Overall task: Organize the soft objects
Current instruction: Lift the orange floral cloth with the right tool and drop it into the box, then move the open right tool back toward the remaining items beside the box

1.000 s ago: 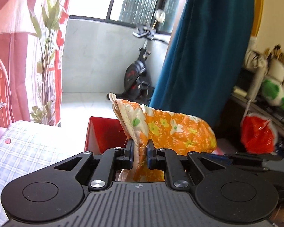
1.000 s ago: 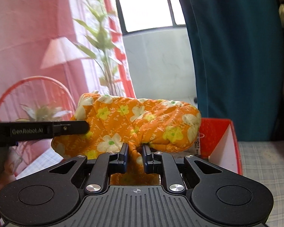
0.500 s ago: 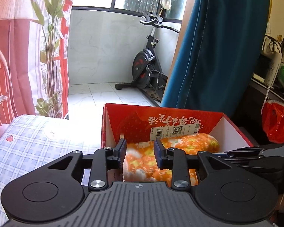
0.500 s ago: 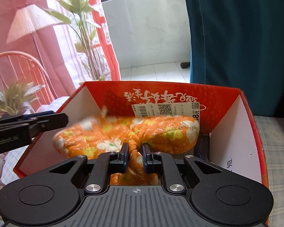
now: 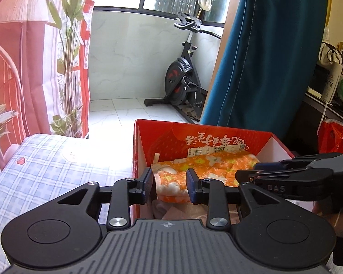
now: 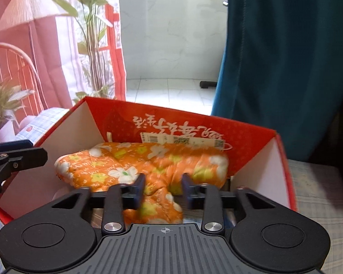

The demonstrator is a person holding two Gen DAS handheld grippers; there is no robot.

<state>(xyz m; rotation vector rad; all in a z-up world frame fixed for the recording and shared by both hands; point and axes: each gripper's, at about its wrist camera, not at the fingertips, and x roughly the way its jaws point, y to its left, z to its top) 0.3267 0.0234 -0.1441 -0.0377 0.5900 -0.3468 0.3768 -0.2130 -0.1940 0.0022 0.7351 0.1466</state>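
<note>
**Quilted bundle laid in the box, both tools letting go**

The release step is judged to be in hand. On the left, the blue-and-white checked cloth-covered surface [image 5: 48, 159] is seen, with the red cardboard box [image 5: 139, 150] standing on it. Inside the box lies the orange flower-printed quilted fabric bundle [image 5: 208, 166], stretched along the back wall beneath a barcode label [image 5: 215, 150].

The left tool [image 5: 169, 186] is held released, its pads parted on either side of the bundle's near end without pressing it. Further right, the right tool [image 6: 163, 190] is being opened, with a fold of the orange fabric between the fingers but no longer pinched.

Next, both tools should probably be drawn back and upward clear of the box walls, so that no fabric is snagged, before another soft object is sought.
</note>
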